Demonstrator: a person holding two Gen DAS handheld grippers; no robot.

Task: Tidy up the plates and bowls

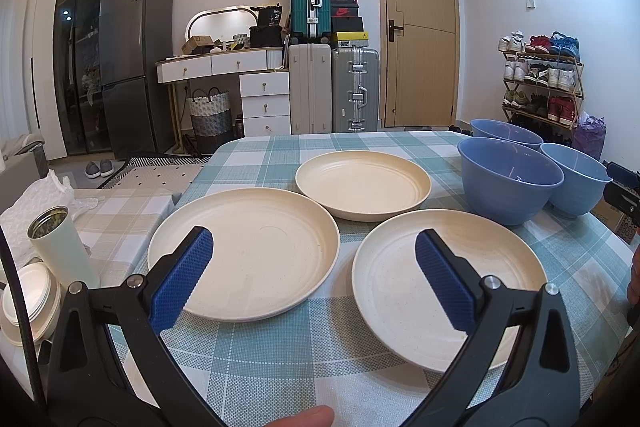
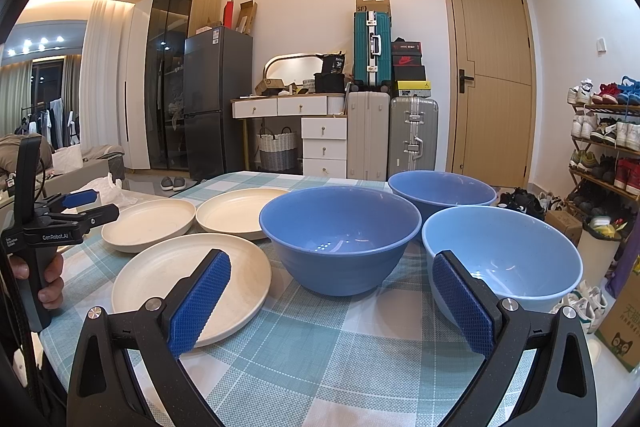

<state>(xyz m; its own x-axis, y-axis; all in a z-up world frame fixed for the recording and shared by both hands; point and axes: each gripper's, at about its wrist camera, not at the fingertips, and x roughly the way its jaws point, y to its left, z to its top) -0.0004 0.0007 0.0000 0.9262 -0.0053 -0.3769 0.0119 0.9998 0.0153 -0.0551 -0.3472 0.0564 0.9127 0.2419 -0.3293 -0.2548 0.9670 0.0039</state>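
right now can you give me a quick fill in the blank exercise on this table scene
The table holds ___ cream plates.
The blue bowls number ___.
The left claw is ___ and holds nothing.
The right claw is open, and the palest bowl sits on its ___ side.

Missing words: three; three; open; right

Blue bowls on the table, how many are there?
3. A darker bowl sits beside the plates, a second darker bowl stands behind it, and a lighter bowl is nearest the right edge. None looks hidden.
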